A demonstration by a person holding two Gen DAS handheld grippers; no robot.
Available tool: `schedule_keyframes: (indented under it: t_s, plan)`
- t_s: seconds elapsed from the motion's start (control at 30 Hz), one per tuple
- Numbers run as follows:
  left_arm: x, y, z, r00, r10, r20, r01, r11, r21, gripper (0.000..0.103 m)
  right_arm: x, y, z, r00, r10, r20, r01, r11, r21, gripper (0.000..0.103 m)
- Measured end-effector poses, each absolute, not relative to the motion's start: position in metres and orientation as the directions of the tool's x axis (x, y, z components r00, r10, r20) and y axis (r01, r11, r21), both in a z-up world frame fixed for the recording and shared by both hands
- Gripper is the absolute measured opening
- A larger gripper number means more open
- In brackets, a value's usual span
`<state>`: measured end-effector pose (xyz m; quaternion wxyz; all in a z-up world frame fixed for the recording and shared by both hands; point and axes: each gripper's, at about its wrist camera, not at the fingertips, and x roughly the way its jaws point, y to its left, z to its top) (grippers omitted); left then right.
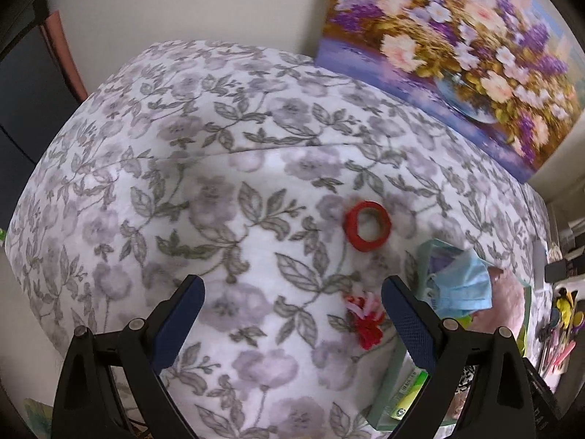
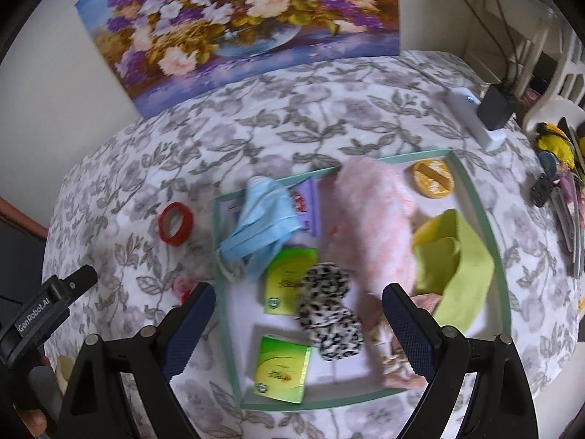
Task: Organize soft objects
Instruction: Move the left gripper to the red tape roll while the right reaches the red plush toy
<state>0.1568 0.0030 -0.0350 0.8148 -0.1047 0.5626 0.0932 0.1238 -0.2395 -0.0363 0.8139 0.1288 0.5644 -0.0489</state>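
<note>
On the floral sheet lie a red tape roll [image 1: 367, 225] [image 2: 175, 223] and a small red-and-white yarn tuft [image 1: 365, 316] [image 2: 181, 287]. The green-rimmed tray [image 2: 310, 402] [image 1: 391, 384] holds a blue face mask [image 2: 261, 219] [image 1: 462, 285], a pink fluffy piece [image 2: 369, 226], a leopard-print scrunchie [image 2: 329, 311], a yellow-green cloth [image 2: 453, 256], two green packets [image 2: 289, 278] and an orange round item [image 2: 433, 177]. My left gripper [image 1: 292, 292] is open over the sheet, the tuft just inside its right finger. My right gripper [image 2: 298, 300] is open above the scrunchie, holding nothing.
A flower painting [image 2: 248, 25] leans on the wall behind the bed. A white power strip with a black plug [image 2: 475, 117] lies at the back right. Pens, tools and a yellow toy [image 2: 555, 168] lie along the right edge. The left gripper's body [image 2: 36, 318] shows at lower left.
</note>
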Motion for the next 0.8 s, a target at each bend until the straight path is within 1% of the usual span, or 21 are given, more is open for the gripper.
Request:
schedule_keyframes:
  t_s: [0.5, 0.8]
  plan:
    - [0.157, 0.055, -0.041, 0.329, 0.045, -0.943, -0.356, 0.931, -0.08, 0.097, 0.135, -0.188, -0.046, 0.335, 0.089, -0.938, 0.158, 0.976, 0.149, 0.094]
    - [0.158, 0.07, -0.051, 0.301, 0.048, -0.952, -0.371, 0.926, -0.07, 0.097, 0.142, -0.157, -0.052, 0.338, 0.093, -0.936, 0.084, 0.988, 0.129, 0.094]
